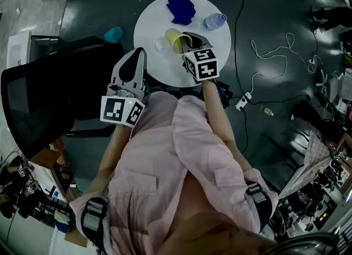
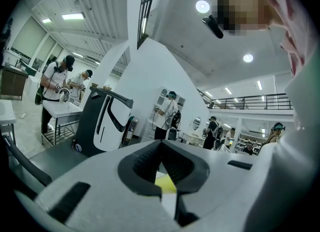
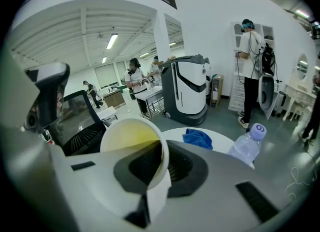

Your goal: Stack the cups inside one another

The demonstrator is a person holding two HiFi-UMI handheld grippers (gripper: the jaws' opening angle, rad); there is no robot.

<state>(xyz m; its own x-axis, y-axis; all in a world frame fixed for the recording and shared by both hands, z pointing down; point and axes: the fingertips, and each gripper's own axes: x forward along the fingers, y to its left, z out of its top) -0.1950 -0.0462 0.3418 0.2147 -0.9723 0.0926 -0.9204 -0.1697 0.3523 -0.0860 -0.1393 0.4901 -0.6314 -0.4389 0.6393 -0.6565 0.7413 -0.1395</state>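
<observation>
Cup, yellow, pinched by its wall in right tongs, which are clenched on it. Tilted, mouth turned toward left side of head view, over round white worktop. Can't tell whether base touches worktop or hangs clear. Base and lower wall hidden behind tongs in right gripper view; only rim, inside and a strip of wall show.

Just beside it, on left: pale, see-through cup on worktop, washed out and hard to make out. Upright or not: can't tell.

Left tongs clenched, tips meeting, held at near edge of worktop, apart from both cups. In left gripper view a small yellow-white patch shows in slit behind tips; can't ID it.

Farther back on worktop: blue cloth and water bottle, lying down, near each other but apart. Bottle's lower end cut off by tongs in right gripper view.

Near side of worktop covered by person's sleeves and marker cubes in head view.
</observation>
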